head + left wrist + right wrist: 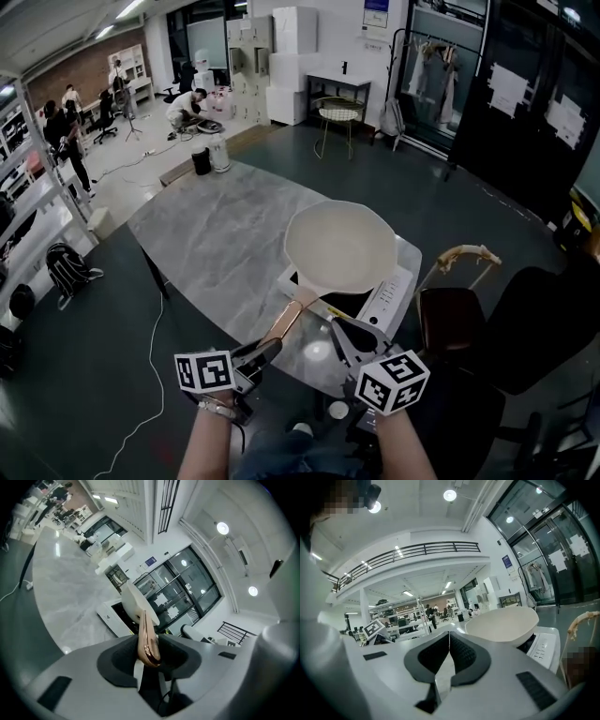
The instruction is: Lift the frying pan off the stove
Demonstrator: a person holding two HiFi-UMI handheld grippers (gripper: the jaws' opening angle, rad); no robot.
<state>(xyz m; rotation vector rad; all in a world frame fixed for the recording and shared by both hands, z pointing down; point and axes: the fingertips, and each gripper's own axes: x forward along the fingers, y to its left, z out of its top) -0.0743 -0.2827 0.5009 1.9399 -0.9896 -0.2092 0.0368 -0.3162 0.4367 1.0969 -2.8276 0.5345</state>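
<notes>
As seen from the head view, shows a cream frying pan (339, 246) resting on a white induction stove (394, 295) at the near end of a grey marble desk (216, 225). Points its copper-coloured handle (289, 319) toward the near edge of that desk. Has the left hand-held gripper (272, 349) closed on the tip of that handle, with the dark pads pressing its two sides in the left gripper view. Sets the right hand-held gripper (342, 328) just beside the handle on its right, over the near edge of the stove, jaws brought fully together with nothing between them. Includes, well apart beyond the desk, a round wire stool (337, 114).
</notes>
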